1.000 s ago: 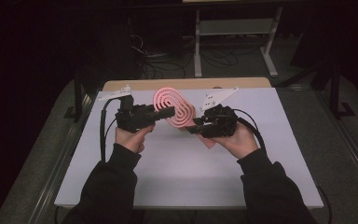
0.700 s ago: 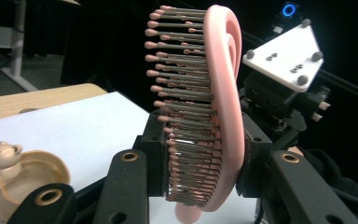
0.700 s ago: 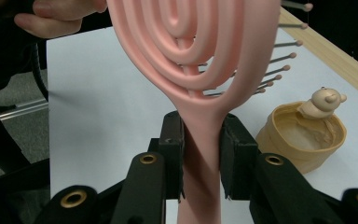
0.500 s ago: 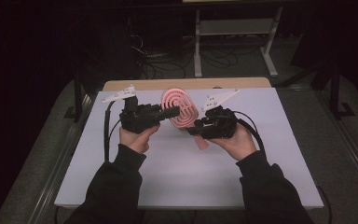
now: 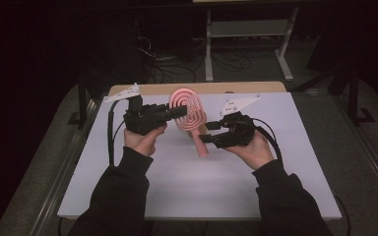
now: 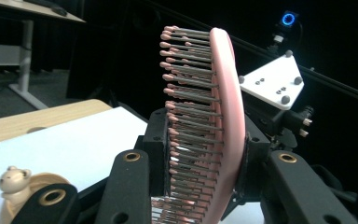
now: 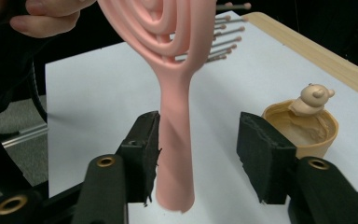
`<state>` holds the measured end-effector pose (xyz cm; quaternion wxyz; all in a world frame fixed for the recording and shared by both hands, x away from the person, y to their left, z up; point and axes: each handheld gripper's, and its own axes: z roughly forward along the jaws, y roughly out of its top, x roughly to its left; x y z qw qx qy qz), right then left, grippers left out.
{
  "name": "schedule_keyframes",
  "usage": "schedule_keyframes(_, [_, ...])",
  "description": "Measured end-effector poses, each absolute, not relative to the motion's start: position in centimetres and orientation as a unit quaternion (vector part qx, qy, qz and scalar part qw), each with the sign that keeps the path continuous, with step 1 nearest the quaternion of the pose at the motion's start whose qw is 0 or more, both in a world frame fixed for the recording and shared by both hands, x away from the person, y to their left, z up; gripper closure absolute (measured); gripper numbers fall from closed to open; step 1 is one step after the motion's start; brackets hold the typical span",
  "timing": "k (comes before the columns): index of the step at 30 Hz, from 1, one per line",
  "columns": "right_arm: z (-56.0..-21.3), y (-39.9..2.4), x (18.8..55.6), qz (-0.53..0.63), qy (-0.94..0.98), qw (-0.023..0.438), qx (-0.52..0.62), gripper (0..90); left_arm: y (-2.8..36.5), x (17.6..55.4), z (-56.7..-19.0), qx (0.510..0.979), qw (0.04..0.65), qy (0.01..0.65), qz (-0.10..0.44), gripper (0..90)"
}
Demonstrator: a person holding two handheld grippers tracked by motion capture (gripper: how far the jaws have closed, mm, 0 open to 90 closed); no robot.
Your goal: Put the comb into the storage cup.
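- Brush [image 5: 187, 110] sits centre frame in the high view, above the table [image 5: 177, 191].
- Left gripper [image 5: 179, 112] pinches its head.
- Right gripper [image 7: 198, 154] has just been opening; handle between spread jaws.
- Cup [image 7: 303, 128] at right.

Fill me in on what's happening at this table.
A person works with a hand-held gripper in each hand over a white table. The left hand-held gripper is shut on the head of a pink hairbrush, holding it up off the table with the handle hanging down. The right hand-held gripper has just been opening: the brush handle sits between its jaws, close against one pad and clear of the other. A small tan cup with a bear figure stands on the table nearby.
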<state>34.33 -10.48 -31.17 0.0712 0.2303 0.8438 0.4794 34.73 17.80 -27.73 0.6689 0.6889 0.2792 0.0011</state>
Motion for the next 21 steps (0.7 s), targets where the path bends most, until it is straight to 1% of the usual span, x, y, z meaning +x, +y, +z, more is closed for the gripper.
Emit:
schedule_keyframes(4, [-31.4,-10.8,34.4,0.48,0.841,0.066,0.241,35.8,17.9,35.0,-27.6,0.689,0.668,0.281,0.002,64.2])
schedule_keyframes(10, [-32.1,-11.4,34.6,0.475,0.838,0.067,0.261,14.9,18.1,35.4,-27.3,0.689,0.668,0.281,0.009,64.3])
schedule_keyframes(13, [-32.4,-11.8,34.5,0.477,0.834,0.067,0.268,10.2,18.2,35.7,-27.1,0.69,0.668,0.279,0.013,64.2])
schedule_keyframes(16, [-32.6,-12.2,34.5,0.477,0.832,0.072,0.275,2.2,18.4,35.8,-26.8,0.691,0.668,0.277,0.017,64.2])
schedule_keyframes(18, [-32.7,-12.6,34.5,0.481,0.828,0.068,0.28,0.0,18.4,36.0,-26.7,0.694,0.666,0.274,0.023,64.2])
schedule_keyframes(21, [-32.8,-13.2,34.3,0.488,0.823,0.058,0.284,0.0,18.5,36.2,-26.6,0.699,0.662,0.271,0.027,64.2])
